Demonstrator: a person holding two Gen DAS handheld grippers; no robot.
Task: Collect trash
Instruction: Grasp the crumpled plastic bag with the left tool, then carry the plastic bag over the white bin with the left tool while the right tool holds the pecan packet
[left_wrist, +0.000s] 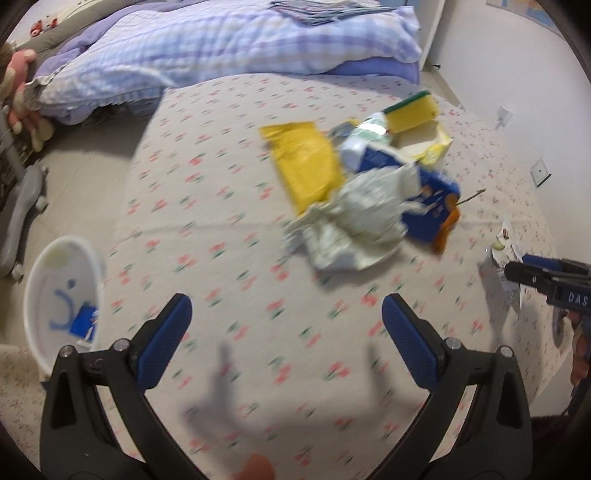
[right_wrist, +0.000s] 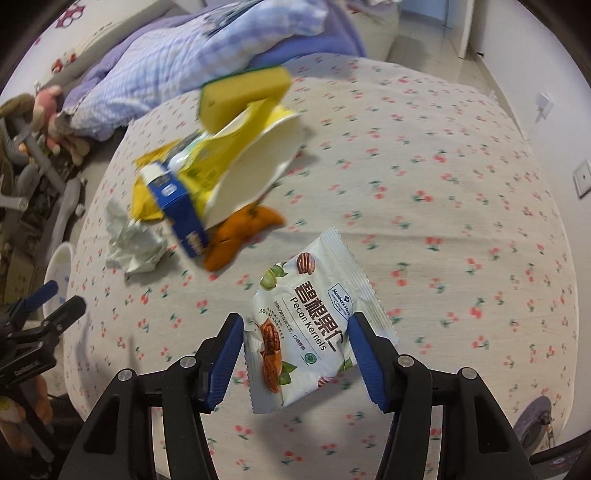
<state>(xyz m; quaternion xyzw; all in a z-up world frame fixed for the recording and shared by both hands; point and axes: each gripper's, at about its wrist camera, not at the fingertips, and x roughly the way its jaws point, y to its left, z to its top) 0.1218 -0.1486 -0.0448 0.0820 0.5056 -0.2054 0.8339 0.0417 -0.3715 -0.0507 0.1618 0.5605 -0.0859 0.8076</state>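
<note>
The fingers (right_wrist: 231, 354) of the right gripper (right_wrist: 295, 356) stand wide apart, one on each side of a white pecan bag (right_wrist: 314, 325), and I cannot tell if they touch it. The bag lies flat on the flowered bed sheet (right_wrist: 443, 184), and its long side runs from near left to far right, with the zigzag end pointing far right. The left gripper (left_wrist: 286, 336) is wide apart too, with only sheet between its fingers. A pile of trash sits farther out on the bed. In it are a yellow bag (left_wrist: 306, 162), a crumpled white paper (left_wrist: 354, 225), a blue box (left_wrist: 432, 206), an orange peel (right_wrist: 240, 236), and an open yellow box (left_wrist: 424, 142) with a yellow sponge (left_wrist: 412, 112) resting on its edge. The blue box lies tilted on the pile. A white bin (left_wrist: 62, 295) stands on the floor to the near left of the bed, and it has a blue wrapper (left_wrist: 83, 321) inside. A purple checked blanket (left_wrist: 221, 40) lies at the far end
</note>
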